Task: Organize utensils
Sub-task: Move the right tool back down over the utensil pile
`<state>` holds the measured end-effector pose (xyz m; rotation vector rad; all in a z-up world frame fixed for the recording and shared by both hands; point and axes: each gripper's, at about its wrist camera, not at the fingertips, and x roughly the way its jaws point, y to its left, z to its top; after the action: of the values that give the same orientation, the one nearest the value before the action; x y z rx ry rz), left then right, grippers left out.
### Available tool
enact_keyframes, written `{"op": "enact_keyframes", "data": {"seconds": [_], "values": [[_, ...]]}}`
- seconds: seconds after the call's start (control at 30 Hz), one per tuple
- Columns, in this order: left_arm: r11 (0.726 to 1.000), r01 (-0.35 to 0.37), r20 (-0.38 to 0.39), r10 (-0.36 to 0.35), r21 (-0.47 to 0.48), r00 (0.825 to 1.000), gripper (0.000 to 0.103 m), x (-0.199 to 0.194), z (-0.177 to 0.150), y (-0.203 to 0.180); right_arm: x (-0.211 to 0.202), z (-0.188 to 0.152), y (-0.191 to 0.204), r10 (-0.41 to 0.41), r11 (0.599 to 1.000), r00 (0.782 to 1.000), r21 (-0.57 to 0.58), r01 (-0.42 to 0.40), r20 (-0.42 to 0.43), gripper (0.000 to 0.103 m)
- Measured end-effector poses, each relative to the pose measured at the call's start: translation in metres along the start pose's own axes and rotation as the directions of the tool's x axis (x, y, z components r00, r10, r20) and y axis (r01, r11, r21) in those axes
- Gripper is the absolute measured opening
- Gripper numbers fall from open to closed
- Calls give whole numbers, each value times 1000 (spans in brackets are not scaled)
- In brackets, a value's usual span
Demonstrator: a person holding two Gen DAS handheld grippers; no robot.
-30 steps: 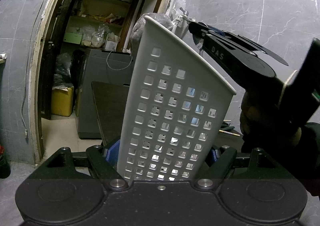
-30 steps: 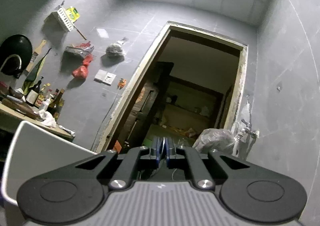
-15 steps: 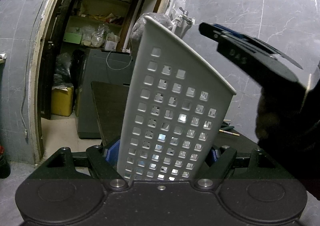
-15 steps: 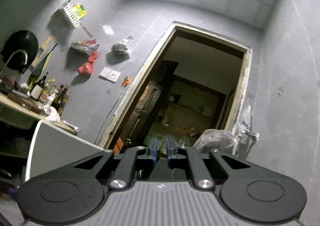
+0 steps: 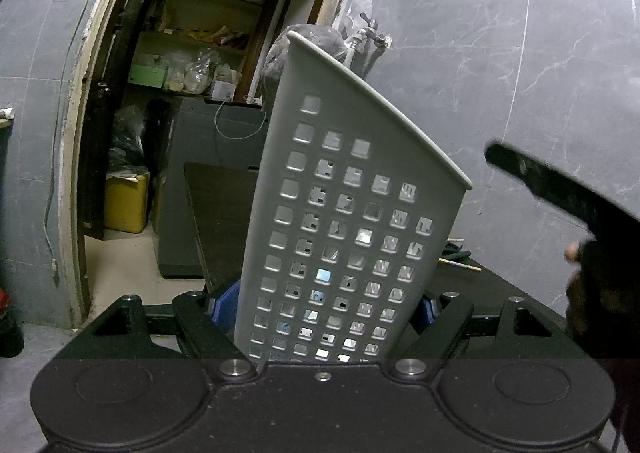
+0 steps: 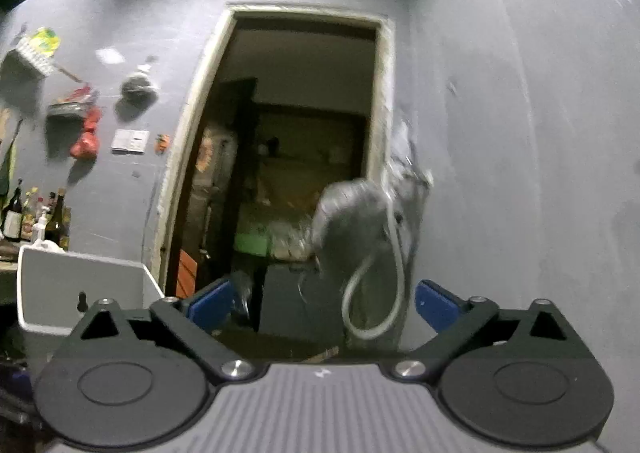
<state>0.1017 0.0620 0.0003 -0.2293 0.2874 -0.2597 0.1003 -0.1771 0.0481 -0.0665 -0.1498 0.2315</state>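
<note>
The right gripper [image 6: 322, 303] now stands wide apart with nothing between its blue-padded fingers [image 6: 211, 301]; a second ago those pads were pressed together, half a second ago only a slit showed. Its view is smeared with motion and has swung lower, toward the doorway. I take this as a drop just finished, so the hand is free to fetch another utensil.

The left gripper [image 5: 323, 303] clamps the white perforated plastic utensil holder [image 5: 344, 213] between its pads, tilted to the right, much as in both earlier pictures. Glints through the holder's square holes suggest cutlery inside, though I cannot tell which pieces. From the left wrist, the right gripper sits lower and further right of the holder's rim than before, backing off. Right of the holder, thin wooden sticks [image 5: 460, 264] lie on the dark tabletop [image 5: 496, 281].
</note>
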Motion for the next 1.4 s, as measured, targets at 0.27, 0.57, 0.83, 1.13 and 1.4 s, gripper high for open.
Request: {"op": "enact_keyframes", "data": {"seconds": [0.27,0.57,0.83,1.13,1.4], "values": [[1000,-8,-4,8,5,1000,81,-2,1,-3,-9,-33,-37,40,954,990,299,4,-138,103],[1000,-16,-8,17,11,1000,81,-3,1,-4,2,-64,-65,105,879,970,477,12,-217,103],[999,-30,-13,30,21,999,80,-5,2,-8,10,-66,-73,133,854,959,520,18,-252,103],[1000,-24,-13,24,15,1000,80,-3,3,-9,34,-41,-48,92,990,932,134,-48,-351,103],[1000,-17,-14,17,14,1000,81,-2,2,-6,86,-41,-59,125,989,879,125,-75,-460,103]]}}
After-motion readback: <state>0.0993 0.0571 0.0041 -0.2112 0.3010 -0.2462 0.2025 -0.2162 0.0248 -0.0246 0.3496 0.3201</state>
